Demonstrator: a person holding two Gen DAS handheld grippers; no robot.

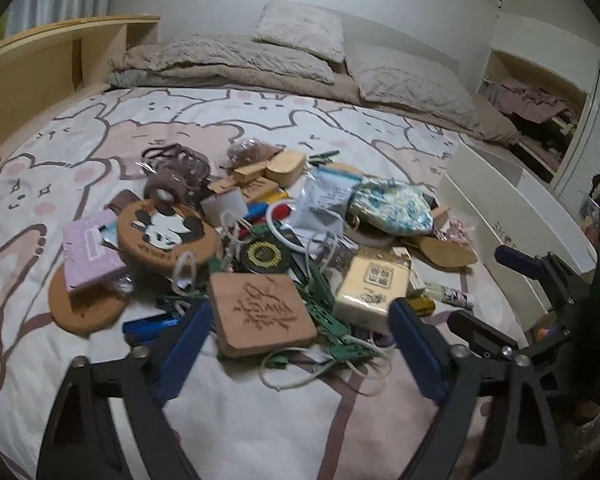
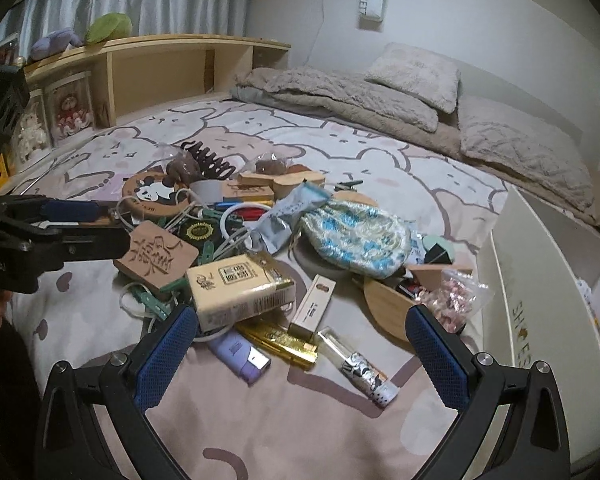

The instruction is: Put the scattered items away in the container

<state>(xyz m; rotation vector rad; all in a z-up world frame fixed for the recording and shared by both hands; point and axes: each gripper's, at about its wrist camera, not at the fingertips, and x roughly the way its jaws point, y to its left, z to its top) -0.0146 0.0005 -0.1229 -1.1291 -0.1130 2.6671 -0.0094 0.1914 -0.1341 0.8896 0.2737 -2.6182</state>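
A heap of small items lies on the bed. It holds a carved wooden coaster (image 1: pixel 265 313) (image 2: pixel 156 255), a cream tissue pack (image 1: pixel 371 284) (image 2: pixel 240 289), a blue floral pouch (image 1: pixel 392 206) (image 2: pixel 356 236), a round panda board (image 1: pixel 168 236) (image 2: pixel 152 194), a purple lighter (image 2: pixel 240 354), a gold bar (image 2: pixel 280 340) and green clips (image 1: pixel 324 312). The white container (image 1: pixel 512 216) (image 2: pixel 548 304) stands at the right of the heap. My left gripper (image 1: pixel 300 344) is open, its fingers either side of the coaster. My right gripper (image 2: pixel 304 340) is open and empty, over the lighter and gold bar.
Beige pillows (image 1: pixel 300 28) (image 2: pixel 416 72) and a folded quilt (image 1: pixel 228 60) lie at the head of the bed. A wooden shelf (image 2: pixel 148 68) with plush toys runs along the left. The bear-print sheet (image 1: pixel 260 420) is bare in front of the heap.
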